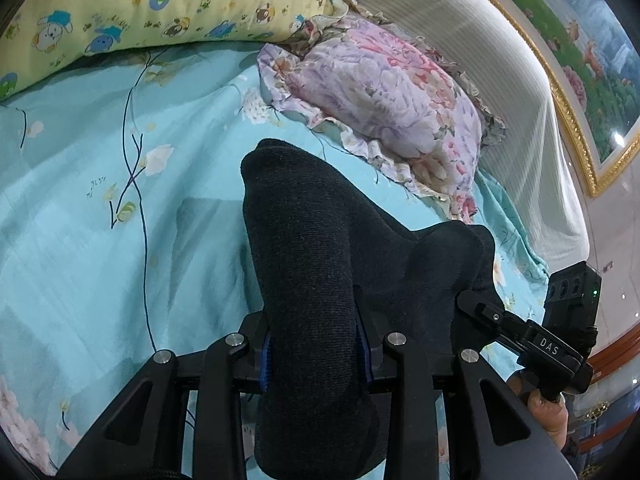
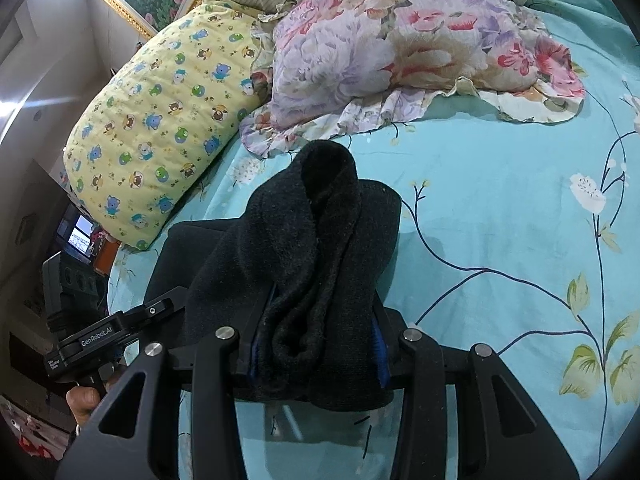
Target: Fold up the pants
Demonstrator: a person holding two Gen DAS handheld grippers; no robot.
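While both grippers pointed steeply down over the bed, each one had a thick bunch of the dark pants (image 1: 316,264) caught between its jaws. The left gripper (image 1: 316,354) pinched a rolled fold of the charcoal knit, the blue pads pressed against the cloth on either side; the right gripper (image 2: 318,344) clamped a similar doubled wad, fleecy inner face showing, so neither pair of jaws stood spread or fully together.

The garment hung between the two tools, above the turquoise floral sheet (image 1: 100,200). In the left wrist view the cloth ran from the jaws toward the right, where the other tool and the hand (image 1: 548,408) that held it showed at the near right edge. In the right wrist view a flatter dark panel spread to the left toward the other tool, just beside it. So the span gripped between the two hands lay crosswise, left to right, with each hand at one end and neither nearer than the other.

The bunches rose from the jaws toward the far side, where a floral pillow (image 1: 380,92) and a yellow bear-print pillow (image 2: 160,112) lay near. Open sheet lay below; laying the fold down there seemed the likely next move, judging by the grip.
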